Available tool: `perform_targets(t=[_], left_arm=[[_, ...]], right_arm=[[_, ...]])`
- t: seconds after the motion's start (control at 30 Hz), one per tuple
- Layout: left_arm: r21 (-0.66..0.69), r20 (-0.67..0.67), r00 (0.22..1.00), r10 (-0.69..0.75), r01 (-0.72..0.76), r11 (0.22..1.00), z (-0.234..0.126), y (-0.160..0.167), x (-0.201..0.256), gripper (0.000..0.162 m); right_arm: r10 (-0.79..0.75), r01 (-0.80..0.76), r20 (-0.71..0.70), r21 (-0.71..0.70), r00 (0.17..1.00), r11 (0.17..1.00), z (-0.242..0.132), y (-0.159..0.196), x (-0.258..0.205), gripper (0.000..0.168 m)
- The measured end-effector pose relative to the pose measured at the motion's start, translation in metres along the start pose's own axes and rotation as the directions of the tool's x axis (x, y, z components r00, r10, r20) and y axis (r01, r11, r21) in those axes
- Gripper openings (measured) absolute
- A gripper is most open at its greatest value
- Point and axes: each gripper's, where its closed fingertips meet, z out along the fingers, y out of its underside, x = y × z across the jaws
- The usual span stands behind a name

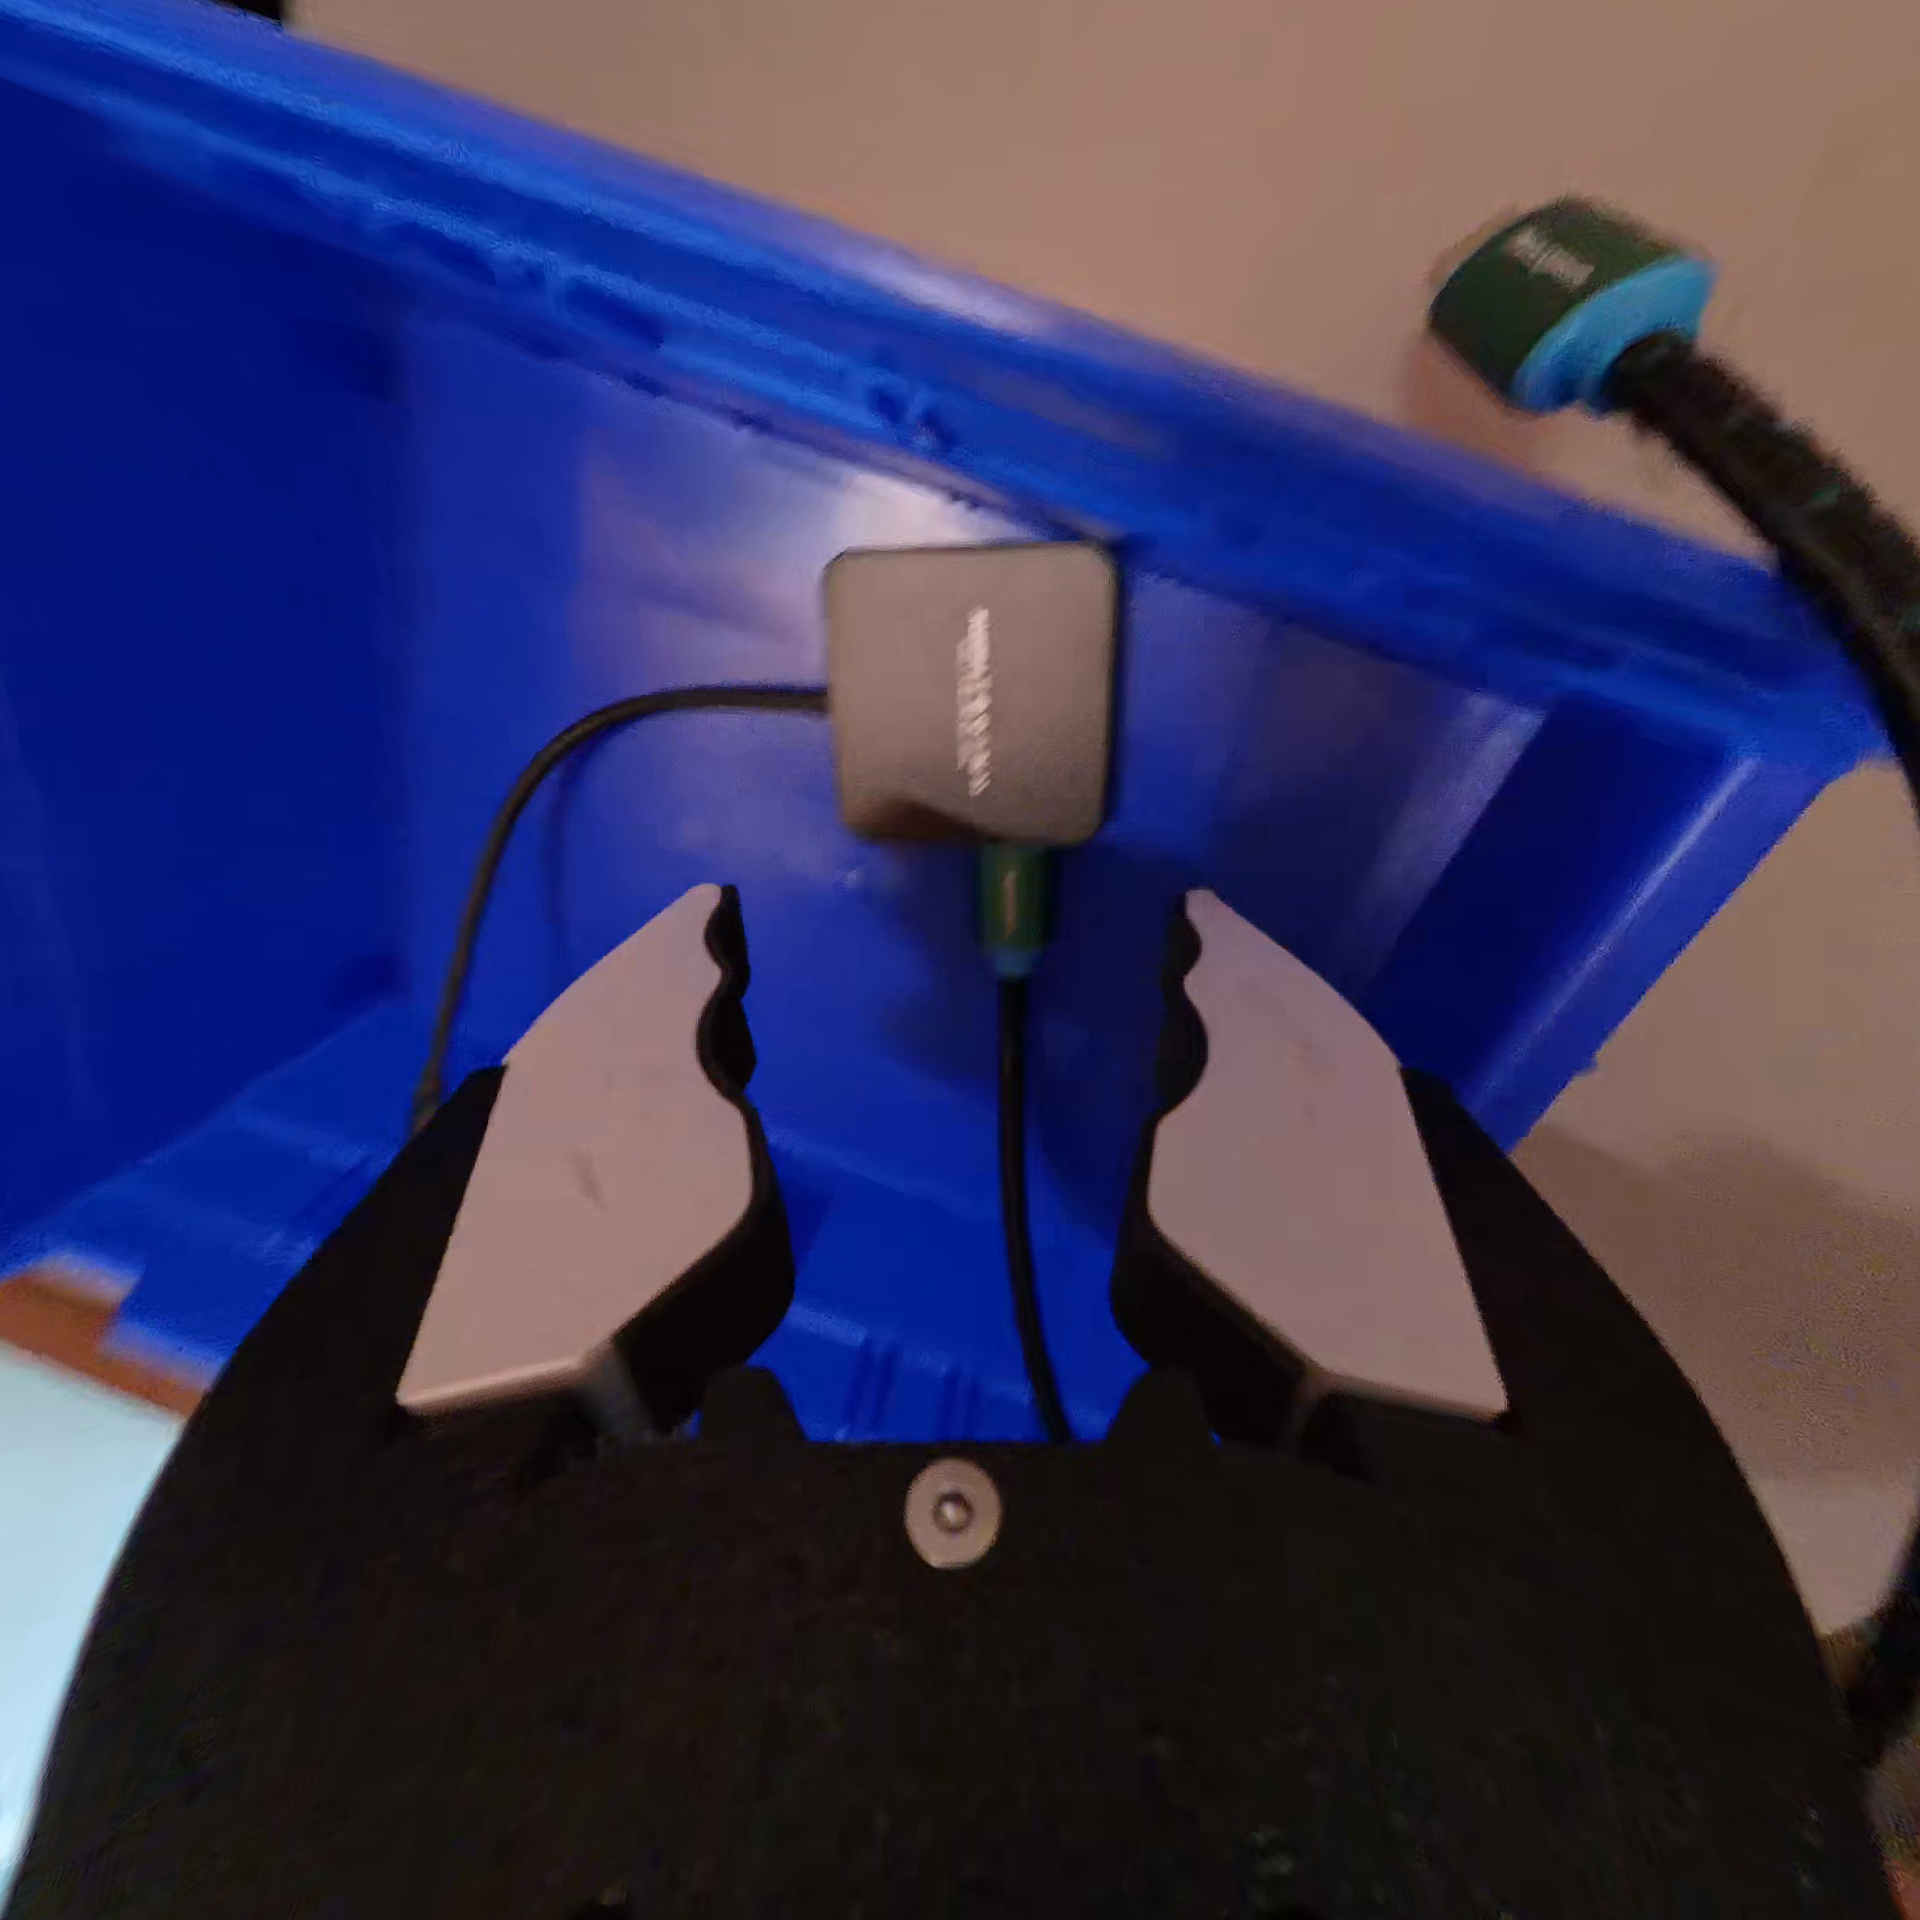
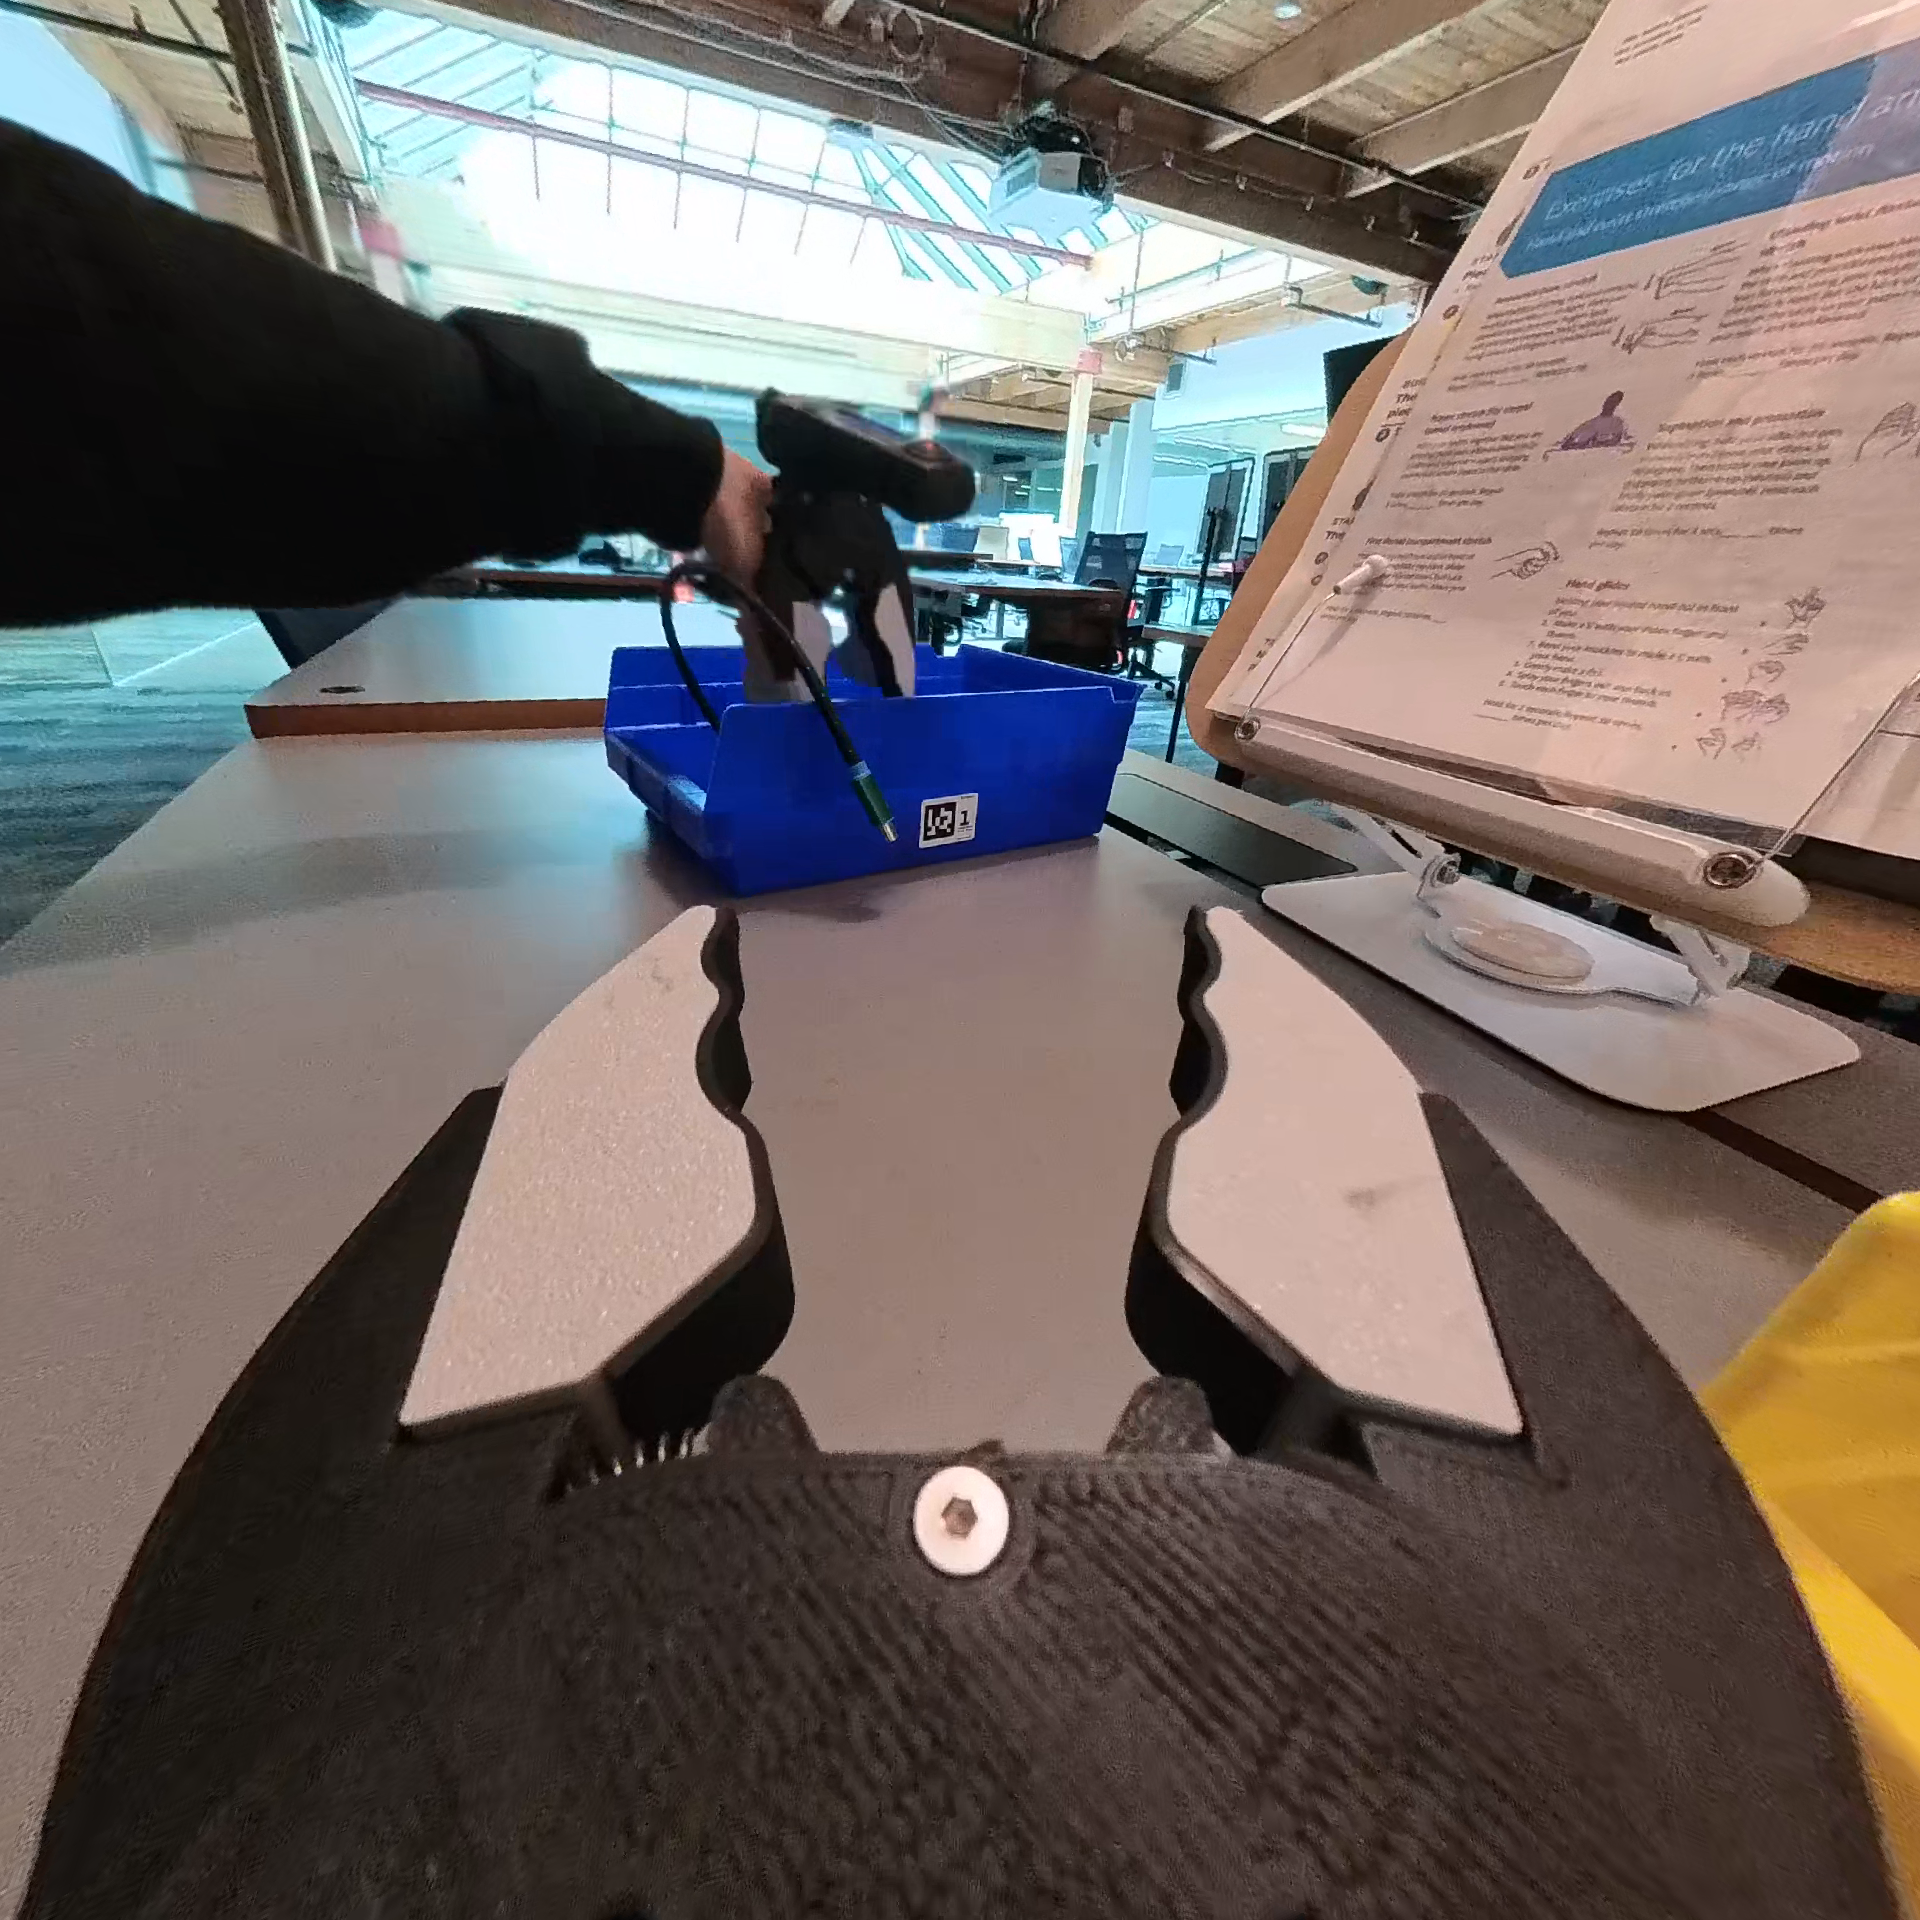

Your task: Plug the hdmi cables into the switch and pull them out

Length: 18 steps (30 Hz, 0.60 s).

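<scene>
In the left wrist view, a grey square switch (image 1: pixel 971 691) lies inside a blue bin (image 1: pixel 312 727), against its far wall. A green plug (image 1: pixel 1008 914) sits in its near side, and its thin black cable (image 1: pixel 1023 1195) runs down between my fingers. A second thin cable (image 1: pixel 499 862) leaves its left side. An HDMI plug (image 1: pixel 1569 301), green with a blue collar on a braided black cable, hangs outside the bin. My left gripper (image 1: pixel 956 904) is open just short of the switch, holding nothing. My right gripper (image 2: pixel 961 925) is open and empty over the grey table (image 2: pixel 260 987).
The right wrist view shows the blue bin (image 2: pixel 904 769) mid-table with the left gripper (image 2: pixel 831 623) dipped into it and a green-tipped cable (image 2: pixel 873 800) hanging over its front wall. A document stand (image 2: pixel 1558 997) stands at the right. A yellow object (image 2: pixel 1849 1455) is at the near right.
</scene>
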Motion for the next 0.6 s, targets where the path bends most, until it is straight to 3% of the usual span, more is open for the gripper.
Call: perform_targets(t=[0.07, 0.17, 0.23, 0.33, 0.37, 0.5, 0.6], left_arm=[[-0.019, -0.069, 0.997, -0.042, 0.041, 0.999, 0.018, -0.005, 0.007, 0.072], [-0.119, -0.025, 0.996, -0.088, 0.085, 0.989, 0.042, 0.003, -0.002, 0.089], [-0.14, -0.04, 0.995, -0.094, 0.088, 0.986, 0.052, 0.007, -0.001, 0.09], [-0.039, -0.088, 0.994, -0.068, 0.065, 0.997, 0.055, -0.003, 0.003, 0.075], [-0.022, -0.07, 0.996, -0.051, 0.049, 0.999, 0.054, -0.003, 0.001, 0.067], [0.005, 0.07, 0.997, 0.045, -0.046, 0.999, 0.042, -0.005, -0.003, 0.067], [0.004, 0.219, 0.971, 0.094, -0.097, 0.995, 0.005, -0.012, -0.01, 0.066]], right_arm=[[-0.001, 0.001, 0.004, -0.007, 1.0, 1.0, 0.001, 0.001, -0.001, 0.081], [-0.006, 0.006, 0.015, -0.014, 1.0, 1.0, 0.002, 0.002, -0.005, 0.081], [-0.003, 0.004, 0.015, -0.011, 1.0, 1.0, 0.002, 0.002, -0.006, 0.081], [0.0, 0.0, 0.014, -0.011, 1.0, 1.0, 0.001, 0.003, -0.006, 0.081], [0.0, 0.0, 0.013, -0.017, 1.0, 1.0, 0.001, 0.002, -0.007, 0.081], [-0.021, 0.022, 0.018, -0.024, 1.0, 0.999, 0.001, 0.003, -0.008, 0.081], [-0.024, 0.024, 0.01, -0.025, 1.0, 0.999, -0.001, 0.003, -0.008, 0.081]])
